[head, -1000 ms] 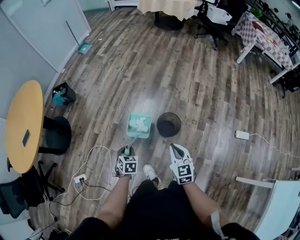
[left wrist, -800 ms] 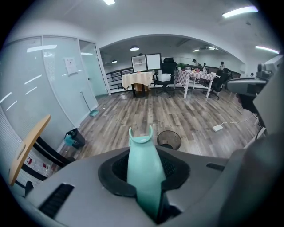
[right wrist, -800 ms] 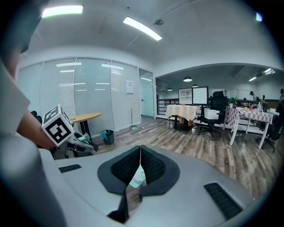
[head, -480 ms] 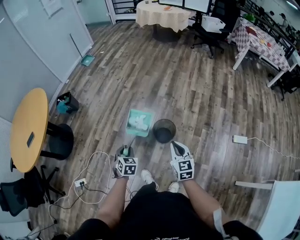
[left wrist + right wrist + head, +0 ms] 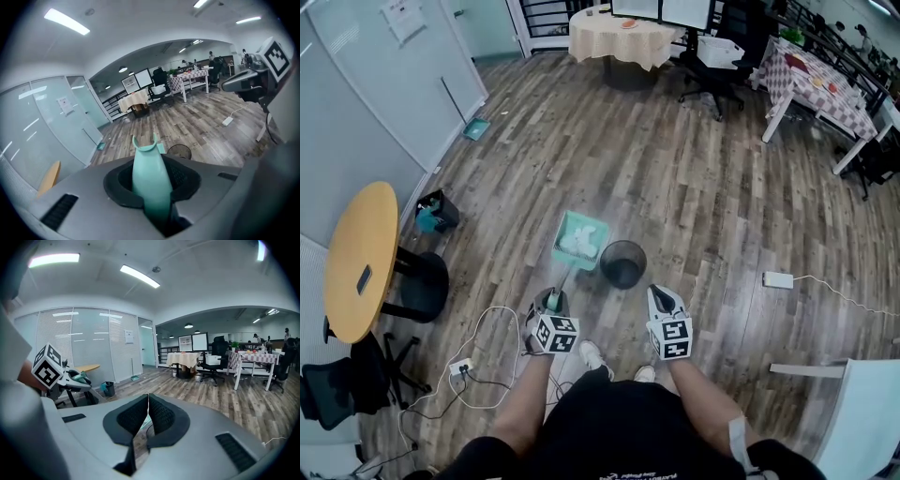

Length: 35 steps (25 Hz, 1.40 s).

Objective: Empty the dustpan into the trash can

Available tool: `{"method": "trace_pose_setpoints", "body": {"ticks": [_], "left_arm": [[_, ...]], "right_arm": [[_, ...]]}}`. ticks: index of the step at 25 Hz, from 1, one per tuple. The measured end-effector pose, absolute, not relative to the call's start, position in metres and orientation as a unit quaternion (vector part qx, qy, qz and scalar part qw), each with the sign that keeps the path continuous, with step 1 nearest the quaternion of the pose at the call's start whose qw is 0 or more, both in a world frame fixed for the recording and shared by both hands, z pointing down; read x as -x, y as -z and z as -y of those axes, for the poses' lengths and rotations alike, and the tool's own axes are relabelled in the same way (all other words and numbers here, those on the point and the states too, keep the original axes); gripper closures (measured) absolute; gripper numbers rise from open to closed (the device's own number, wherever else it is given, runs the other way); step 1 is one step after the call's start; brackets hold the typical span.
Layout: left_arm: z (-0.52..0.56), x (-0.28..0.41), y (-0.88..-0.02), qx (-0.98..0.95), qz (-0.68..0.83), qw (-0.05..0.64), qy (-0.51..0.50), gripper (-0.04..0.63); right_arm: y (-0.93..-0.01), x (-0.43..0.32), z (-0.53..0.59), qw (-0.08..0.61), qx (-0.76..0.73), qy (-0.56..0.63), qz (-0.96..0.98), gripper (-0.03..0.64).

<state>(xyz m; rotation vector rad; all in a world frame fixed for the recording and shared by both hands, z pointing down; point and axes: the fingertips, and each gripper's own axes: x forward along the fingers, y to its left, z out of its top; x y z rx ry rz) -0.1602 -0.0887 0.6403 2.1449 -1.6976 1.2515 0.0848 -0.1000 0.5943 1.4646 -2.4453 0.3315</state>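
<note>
A teal dustpan (image 5: 579,239) with white scraps in it hangs just left of the round black trash can (image 5: 623,263). Its long handle (image 5: 147,168) runs back into my left gripper (image 5: 553,302), which is shut on it. In the left gripper view the handle fills the gap between the dark pads (image 5: 185,176), and the can (image 5: 179,151) shows beyond. My right gripper (image 5: 659,296) hovers just behind the can on its right. Its jaws (image 5: 148,401) are shut with nothing between them.
A round yellow table (image 5: 356,262) and a small black bin (image 5: 437,210) stand at the left. Cables and a power strip (image 5: 461,364) lie by my feet. A white adapter (image 5: 778,279) lies to the right, a white chair (image 5: 853,412) at the lower right.
The dustpan has risen off the floor in my left gripper and now hangs closer beside the trash can. My right gripper has shifted a little nearer the can's right side.
</note>
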Motion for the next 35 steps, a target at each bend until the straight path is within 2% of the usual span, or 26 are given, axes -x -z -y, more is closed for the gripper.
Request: {"method": "trace_pose_setpoints", "body": {"ticks": [20, 30, 35], "left_arm": [[0.076, 0.102, -0.639, -0.724, 0.435, -0.151, -0.514, 0.494], [0.051, 0.07, -0.661, -0.695, 0.24, -0.34, -0.586, 0.489], [0.03, 0.049, -0.68, -0.684, 0.156, -0.395, -0.593, 0.489]], "right_arm": [[-0.608, -0.111, 0.096, 0.131, -0.523, -0.137, 0.831, 0.592], [-0.616, -0.12, 0.096, 0.134, -0.527, -0.149, 0.826, 0.592], [-0.62, -0.125, 0.091, 0.131, -0.528, -0.154, 0.825, 0.592]]}}
